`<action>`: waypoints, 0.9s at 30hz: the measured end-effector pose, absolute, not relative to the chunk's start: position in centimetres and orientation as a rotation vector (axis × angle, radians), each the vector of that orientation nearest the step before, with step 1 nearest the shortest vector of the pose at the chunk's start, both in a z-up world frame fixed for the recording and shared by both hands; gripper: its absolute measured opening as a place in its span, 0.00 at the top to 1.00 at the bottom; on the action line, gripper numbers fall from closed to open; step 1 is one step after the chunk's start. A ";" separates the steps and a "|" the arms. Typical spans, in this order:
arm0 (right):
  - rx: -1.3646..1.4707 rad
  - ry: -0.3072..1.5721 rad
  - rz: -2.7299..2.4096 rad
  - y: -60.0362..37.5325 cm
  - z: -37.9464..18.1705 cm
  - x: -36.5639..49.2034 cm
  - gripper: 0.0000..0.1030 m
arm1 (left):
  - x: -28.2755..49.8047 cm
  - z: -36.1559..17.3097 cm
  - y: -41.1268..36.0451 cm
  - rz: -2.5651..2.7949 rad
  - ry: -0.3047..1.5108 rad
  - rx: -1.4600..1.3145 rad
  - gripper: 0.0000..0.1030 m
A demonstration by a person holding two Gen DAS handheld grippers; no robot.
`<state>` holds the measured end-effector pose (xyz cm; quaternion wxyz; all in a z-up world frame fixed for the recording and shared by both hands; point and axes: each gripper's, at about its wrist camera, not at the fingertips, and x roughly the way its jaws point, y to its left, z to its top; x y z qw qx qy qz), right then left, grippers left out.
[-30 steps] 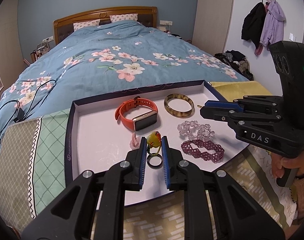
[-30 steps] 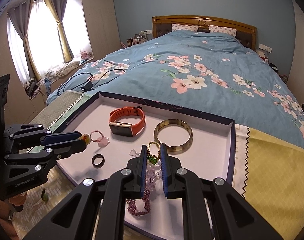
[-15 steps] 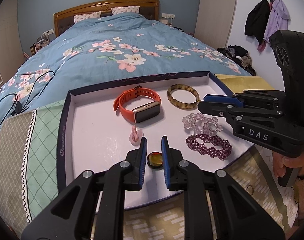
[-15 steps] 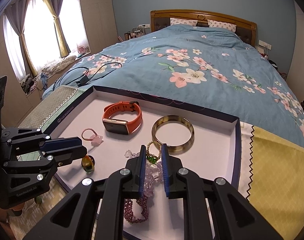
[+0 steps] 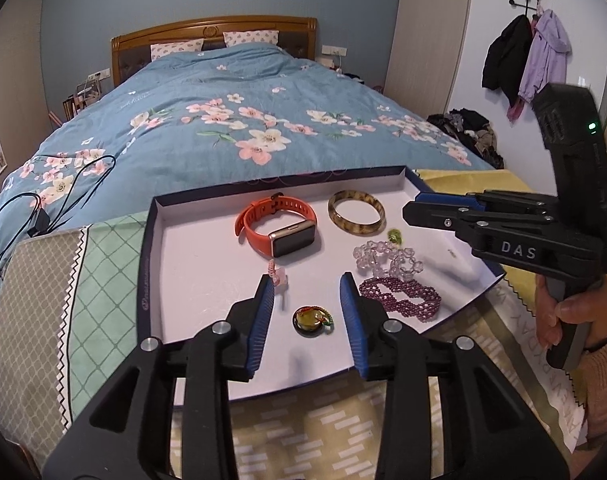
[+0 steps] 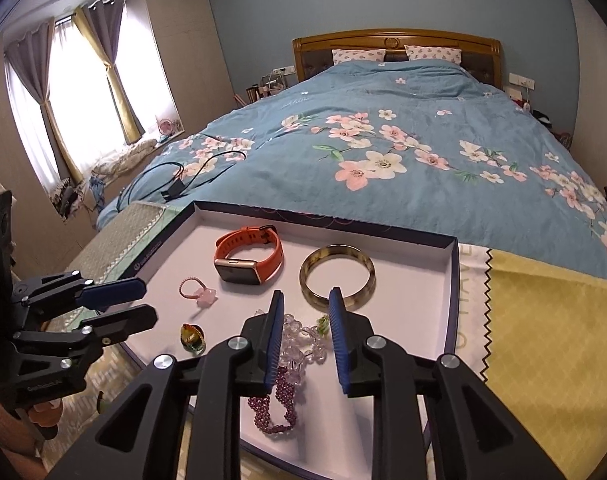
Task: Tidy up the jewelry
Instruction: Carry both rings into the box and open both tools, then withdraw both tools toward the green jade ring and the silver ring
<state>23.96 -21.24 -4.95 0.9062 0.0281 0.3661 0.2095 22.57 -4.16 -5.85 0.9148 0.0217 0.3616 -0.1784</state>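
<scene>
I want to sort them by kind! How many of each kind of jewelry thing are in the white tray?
Watches: 1, the orange watch.
Bangles: 1, the brown bangle.
Bead bracelets: 2, the clear bracelet and the purple bracelet.
Rings: 3, the pink ring, the amber ring and the green ring.
Total: 7
</scene>
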 end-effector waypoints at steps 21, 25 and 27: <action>0.057 0.729 0.507 -22.2 -4.0 15.2 0.60 | 13.4 -4.2 0.9 -0.368 0.675 0.047 0.56; 0.044 0.769 0.497 -22.3 -5.3 13.4 0.60 | 11.8 -5.5 1.0 -0.372 0.710 0.065 0.55; 0.036 0.796 0.490 -22.4 -6.1 12.6 0.60 | 11.3 -6.2 1.0 -0.382 0.731 0.064 0.55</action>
